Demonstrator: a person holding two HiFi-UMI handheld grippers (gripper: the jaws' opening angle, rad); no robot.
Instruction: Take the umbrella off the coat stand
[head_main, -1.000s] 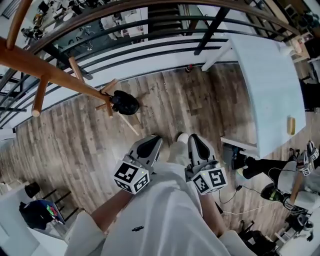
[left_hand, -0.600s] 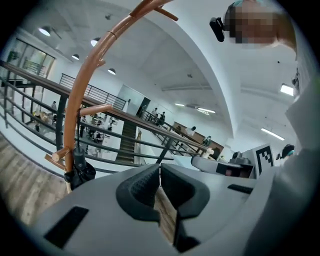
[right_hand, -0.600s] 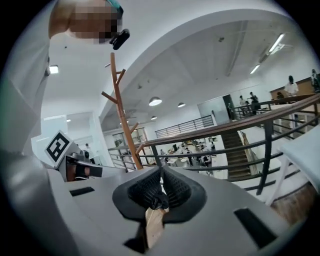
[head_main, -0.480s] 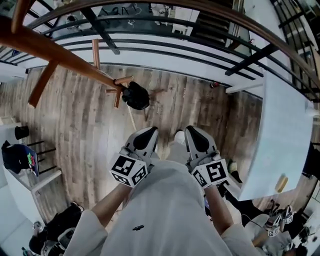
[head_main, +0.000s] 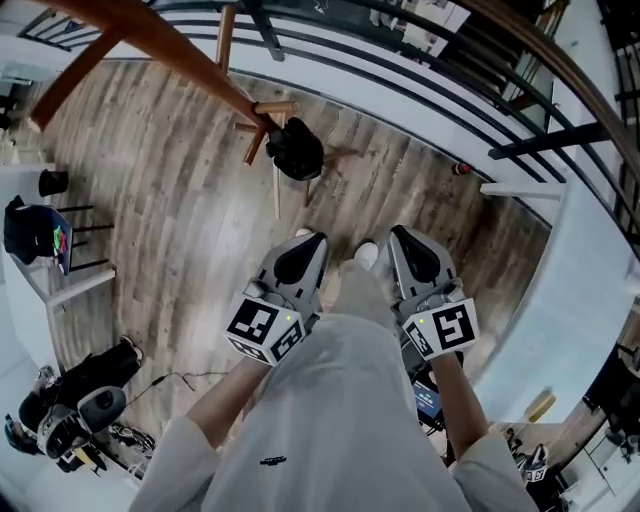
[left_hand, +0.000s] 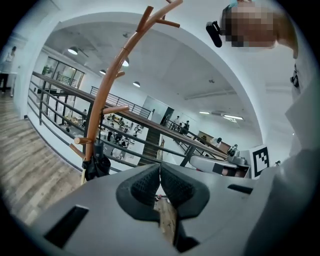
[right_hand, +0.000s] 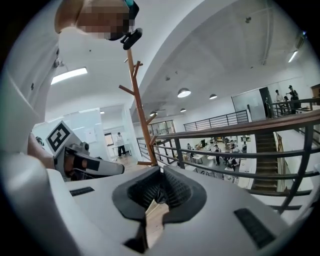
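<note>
Left gripper (head_main: 303, 243) and right gripper (head_main: 400, 238) are clenched, empty. The black umbrella (head_main: 295, 150) hangs from a low peg of the coat stand (head_main: 190, 62).

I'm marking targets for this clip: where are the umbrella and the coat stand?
umbrella (head_main: 296, 150), head view, on its black folded canopy.
coat stand (head_main: 180, 55), head view, on the main wooden pole.
</note>
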